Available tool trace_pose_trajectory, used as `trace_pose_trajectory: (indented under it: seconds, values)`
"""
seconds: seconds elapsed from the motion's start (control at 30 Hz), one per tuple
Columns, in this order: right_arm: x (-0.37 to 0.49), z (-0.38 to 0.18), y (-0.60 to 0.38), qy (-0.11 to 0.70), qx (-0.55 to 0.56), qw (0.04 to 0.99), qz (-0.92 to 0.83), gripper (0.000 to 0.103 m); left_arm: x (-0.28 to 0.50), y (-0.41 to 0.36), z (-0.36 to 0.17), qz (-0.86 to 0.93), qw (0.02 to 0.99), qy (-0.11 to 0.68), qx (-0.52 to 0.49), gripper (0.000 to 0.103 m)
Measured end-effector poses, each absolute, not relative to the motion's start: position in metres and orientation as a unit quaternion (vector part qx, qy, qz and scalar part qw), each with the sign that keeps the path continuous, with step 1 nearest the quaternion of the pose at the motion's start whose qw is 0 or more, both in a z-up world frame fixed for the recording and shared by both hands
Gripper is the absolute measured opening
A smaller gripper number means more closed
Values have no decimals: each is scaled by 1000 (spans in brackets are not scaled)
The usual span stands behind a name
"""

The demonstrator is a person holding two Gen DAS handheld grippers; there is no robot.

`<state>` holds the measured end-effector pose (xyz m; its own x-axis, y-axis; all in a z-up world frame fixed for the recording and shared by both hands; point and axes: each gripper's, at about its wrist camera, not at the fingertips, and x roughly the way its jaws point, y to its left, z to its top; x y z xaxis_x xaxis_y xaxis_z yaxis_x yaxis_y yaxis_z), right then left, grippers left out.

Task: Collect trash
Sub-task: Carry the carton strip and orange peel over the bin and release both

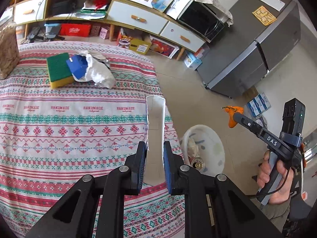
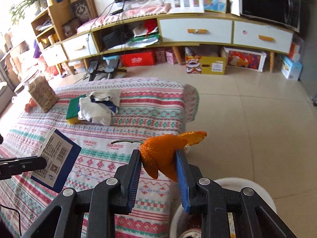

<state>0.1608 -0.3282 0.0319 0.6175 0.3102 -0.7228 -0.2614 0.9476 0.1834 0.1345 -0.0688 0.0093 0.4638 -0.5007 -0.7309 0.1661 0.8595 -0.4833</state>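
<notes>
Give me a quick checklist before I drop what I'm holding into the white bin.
1. Right gripper shut on the orange peel: ok.
2. Left gripper shut on the flattened carton: ok.
3. White bin open, with room inside: ok.
4. Orange peel directly over the bin: not ok, it hangs over the table edge, bin rim just beside it.
5. Carton over the bin: not ok, it is over the tablecloth.
6. Table cleared: not ok, crumpled paper remains beside the sponge.
</notes>
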Motion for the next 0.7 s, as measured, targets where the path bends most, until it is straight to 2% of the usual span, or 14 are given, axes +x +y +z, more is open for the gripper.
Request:
trace_pose_trajectory:
  seconds: [0.33,0.7]
  values:
    - [154,22,-397,456,95,880,99,31,138,-171,3,-267,815,488,-163,18]
    - [146,12,-455,471,168,864,51,31,156,-277,-43,-312,759,541,-183,19]
